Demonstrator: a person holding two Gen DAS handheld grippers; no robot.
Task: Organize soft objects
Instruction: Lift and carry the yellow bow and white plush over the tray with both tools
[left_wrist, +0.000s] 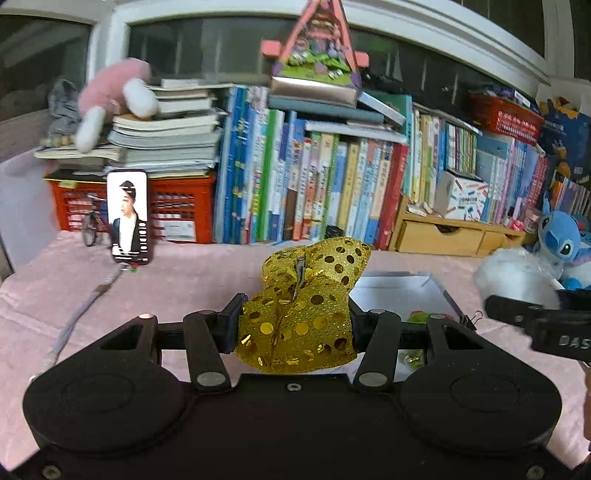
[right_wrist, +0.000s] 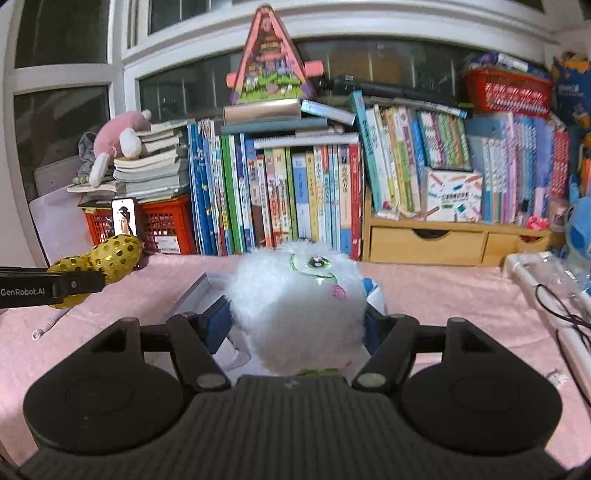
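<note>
gold sequin bow (left_wrist: 303, 306) clamped in left gripper (left_wrist: 295, 321); white plush (right_wrist: 299, 299) in right gripper (right_wrist: 297, 325).

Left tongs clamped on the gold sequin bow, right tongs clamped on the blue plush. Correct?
Not quite. The right tongs hold a white fluffy toy, not the blue plush, which sits untouched at the table's far right in the left wrist view. The right wrist view shows the grip. The left tongs are on the gold sequin bow.

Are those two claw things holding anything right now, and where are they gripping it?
Yes. The left gripper pinches a gold sequined bow across its lower half. The right gripper squeezes a fluffy white toy by its sides.
</note>
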